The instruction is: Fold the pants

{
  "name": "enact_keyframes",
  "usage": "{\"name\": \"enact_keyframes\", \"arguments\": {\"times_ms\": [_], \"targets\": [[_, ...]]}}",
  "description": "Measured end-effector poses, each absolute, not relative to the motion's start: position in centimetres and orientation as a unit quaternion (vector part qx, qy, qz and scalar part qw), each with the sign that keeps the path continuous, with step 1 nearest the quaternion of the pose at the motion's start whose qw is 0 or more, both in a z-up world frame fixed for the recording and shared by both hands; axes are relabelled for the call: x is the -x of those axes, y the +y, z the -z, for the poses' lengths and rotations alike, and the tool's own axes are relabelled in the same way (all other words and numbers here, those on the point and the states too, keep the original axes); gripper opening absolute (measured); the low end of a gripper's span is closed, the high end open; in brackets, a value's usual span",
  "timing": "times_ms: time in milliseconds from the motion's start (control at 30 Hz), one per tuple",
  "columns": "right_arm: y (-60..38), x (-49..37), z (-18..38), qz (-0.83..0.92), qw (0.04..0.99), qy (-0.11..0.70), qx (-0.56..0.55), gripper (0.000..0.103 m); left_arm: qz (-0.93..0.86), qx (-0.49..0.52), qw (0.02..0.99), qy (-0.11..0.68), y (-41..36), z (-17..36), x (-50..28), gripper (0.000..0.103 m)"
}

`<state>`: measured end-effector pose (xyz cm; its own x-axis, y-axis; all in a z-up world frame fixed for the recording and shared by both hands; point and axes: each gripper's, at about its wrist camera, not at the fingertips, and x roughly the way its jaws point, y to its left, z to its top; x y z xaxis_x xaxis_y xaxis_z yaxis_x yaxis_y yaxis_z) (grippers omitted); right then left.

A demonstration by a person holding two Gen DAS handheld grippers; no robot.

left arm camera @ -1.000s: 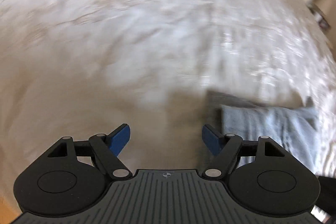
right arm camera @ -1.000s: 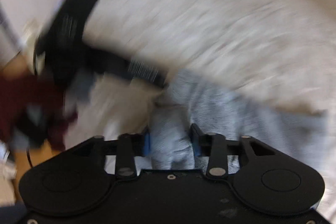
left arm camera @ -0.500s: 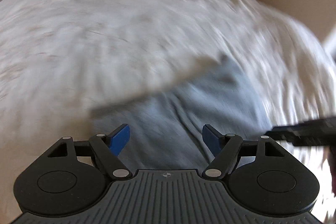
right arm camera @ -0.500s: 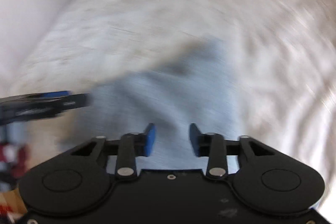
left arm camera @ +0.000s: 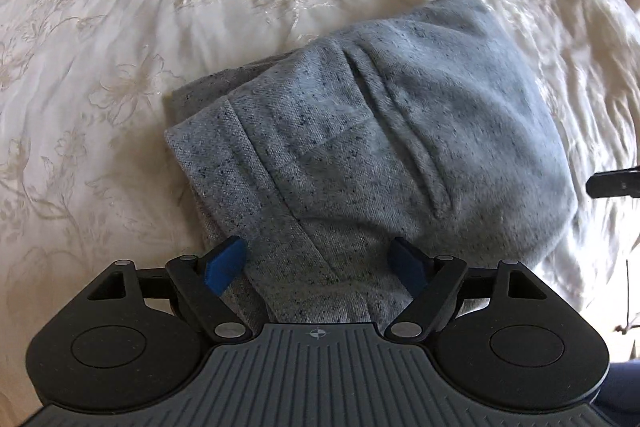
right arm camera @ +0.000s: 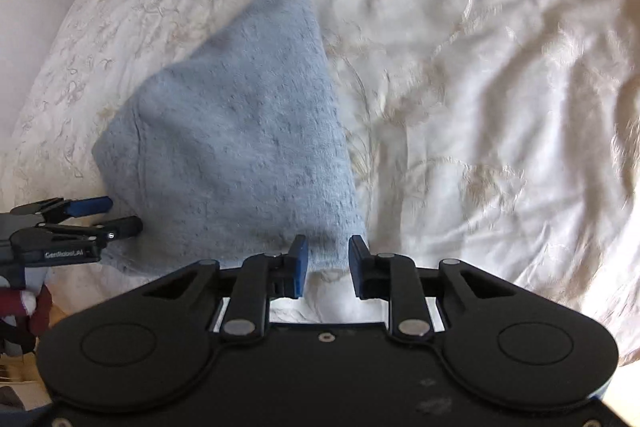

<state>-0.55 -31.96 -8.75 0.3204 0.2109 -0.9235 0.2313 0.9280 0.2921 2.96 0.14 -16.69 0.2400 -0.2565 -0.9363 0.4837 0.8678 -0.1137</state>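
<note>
Bed (left arm camera: 120, 27): cream satin cover w/ embroidered flowers, creased. Pants (left arm camera: 380, 131), grey flecked knit, folded to a thick wedge at centre. Left gripper (left arm camera: 320, 263) at 6 o'clock, fingers wide & opening over the cloth. Right gripper (right arm camera: 328, 263) narrow, closing, the pants' corner between its fingers.

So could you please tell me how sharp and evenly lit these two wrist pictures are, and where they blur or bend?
Left wrist view: sharp on the folded grey speckled knit pants; sheen glares on the cream floral-embroidered bedspread, whose surface bulges from fisheye distortion. Right wrist view: softer, the pants slightly smeared, the bedspread blurred and shadow-streaked towards the right edge.
</note>
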Motion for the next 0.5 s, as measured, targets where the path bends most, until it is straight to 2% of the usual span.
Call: {"name": "enact_keyframes", "arguments": {"times_ms": [67, 100, 133, 333, 500], "targets": [[-32.3, 0.0, 7.7, 0.007, 0.806, 0.562, -0.186, 0.028, 0.231, -0.088, 0.785, 0.568, 0.2, 16.4, -3.4, 0.079], [-32.2, -0.7, 7.4, 0.010, 0.813, 0.551, -0.189, 0.039, 0.227, -0.083, 0.786, 0.569, 0.2, 16.4, -3.6, 0.079], [-32.3, -1.8, 7.1, 0.009, 0.818, 0.542, -0.191, 0.045, 0.224, -0.081, 0.786, 0.571, 0.2, 16.5, -3.7, 0.079], [-29.6, -9.1, 5.3, -0.048, 0.844, 0.511, -0.153, 0.044, 0.215, -0.069, 0.796, 0.562, 0.1, 15.6, -3.9, 0.079], [-26.1, -15.0, 6.9, -0.081, 0.845, 0.520, -0.098, 0.042, 0.204, -0.041, 0.811, 0.546, 0.4, 14.3, -4.1, 0.079]]}}
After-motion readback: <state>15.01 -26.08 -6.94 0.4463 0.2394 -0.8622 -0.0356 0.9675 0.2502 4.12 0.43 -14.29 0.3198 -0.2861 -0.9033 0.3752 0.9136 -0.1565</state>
